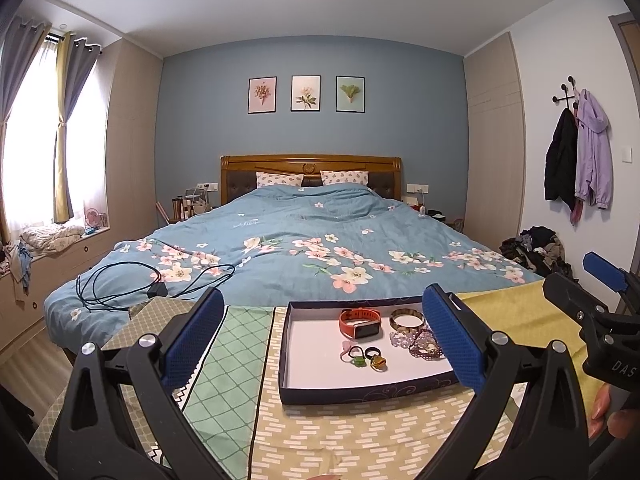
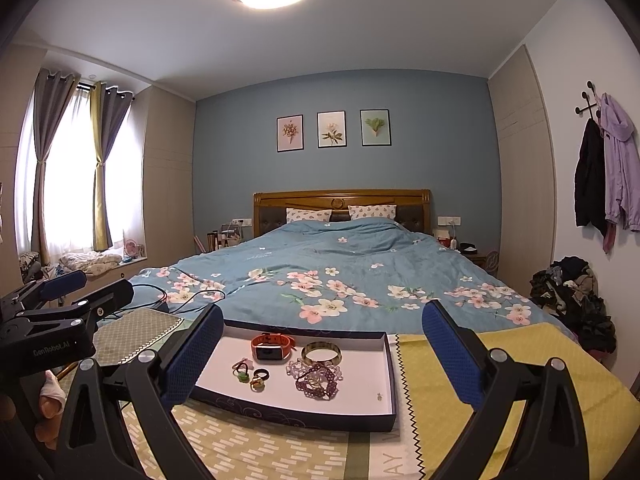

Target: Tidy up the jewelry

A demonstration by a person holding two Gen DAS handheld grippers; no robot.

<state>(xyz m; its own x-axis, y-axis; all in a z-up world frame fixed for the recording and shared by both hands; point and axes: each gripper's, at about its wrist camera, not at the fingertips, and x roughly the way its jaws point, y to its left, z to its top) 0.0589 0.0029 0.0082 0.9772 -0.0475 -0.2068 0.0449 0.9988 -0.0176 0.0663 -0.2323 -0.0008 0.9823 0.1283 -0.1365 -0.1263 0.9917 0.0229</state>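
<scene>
A shallow navy box with a white floor (image 1: 320,364) (image 2: 360,394) sits on a patterned cloth. In it lie an orange smart band (image 1: 359,322) (image 2: 272,347), a gold bangle (image 1: 406,319) (image 2: 321,353), beaded bracelets (image 1: 416,344) (image 2: 317,380) and small rings (image 1: 366,357) (image 2: 252,376). My left gripper (image 1: 326,344) is open and empty, held above and before the box. My right gripper (image 2: 322,356) is open and empty, also before the box. Each gripper shows at the edge of the other's view: the right one (image 1: 604,276), the left one (image 2: 68,292).
The table cloth has green, olive and yellow panels (image 1: 332,432) (image 2: 500,380). Behind it stands a bed with a blue floral quilt (image 1: 300,240) and black cables (image 1: 120,284). A clothes pile (image 2: 572,296) lies at the right wall.
</scene>
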